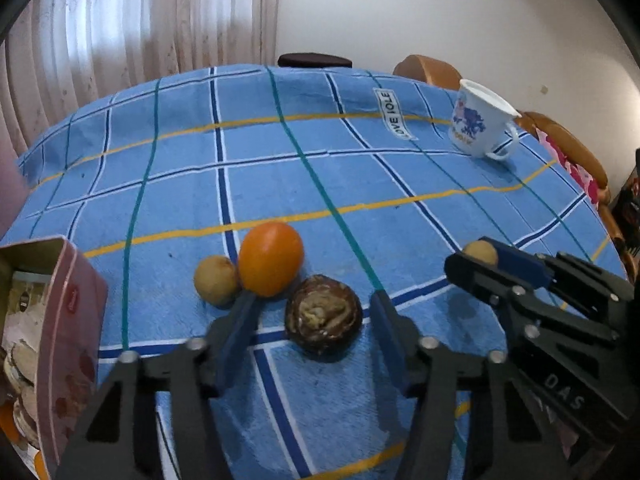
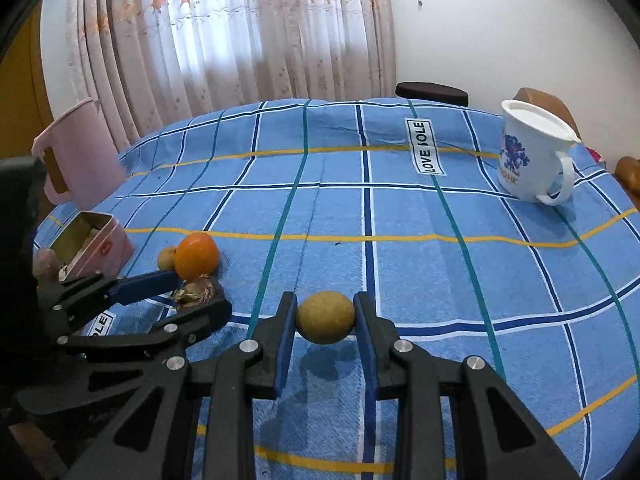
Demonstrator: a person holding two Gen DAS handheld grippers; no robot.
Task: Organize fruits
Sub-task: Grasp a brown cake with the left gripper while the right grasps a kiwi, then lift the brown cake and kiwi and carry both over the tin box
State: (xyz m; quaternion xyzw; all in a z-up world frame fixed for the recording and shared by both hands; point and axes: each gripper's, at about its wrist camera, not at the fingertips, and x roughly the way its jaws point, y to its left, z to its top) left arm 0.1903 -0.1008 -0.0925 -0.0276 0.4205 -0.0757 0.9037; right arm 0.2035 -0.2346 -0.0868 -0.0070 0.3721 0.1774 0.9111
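My left gripper (image 1: 312,304) is open, its fingers on either side of a dark brown fruit (image 1: 323,317) on the blue checked cloth. An orange (image 1: 270,258) and a small tan fruit (image 1: 216,279) lie just beyond its left finger. My right gripper (image 2: 325,312) is shut on another small tan fruit (image 2: 325,317) and holds it just above the cloth. It also shows in the left wrist view (image 1: 481,253). In the right wrist view the left gripper (image 2: 192,292), orange (image 2: 197,255) and brown fruit (image 2: 199,291) sit at left.
A pink open box (image 1: 70,312) stands at the left, also in the right wrist view (image 2: 96,246). A white printed mug (image 2: 530,156) stands at the far right. A pink jug (image 2: 76,156) stands at the far left. Chairs ring the table's far edge.
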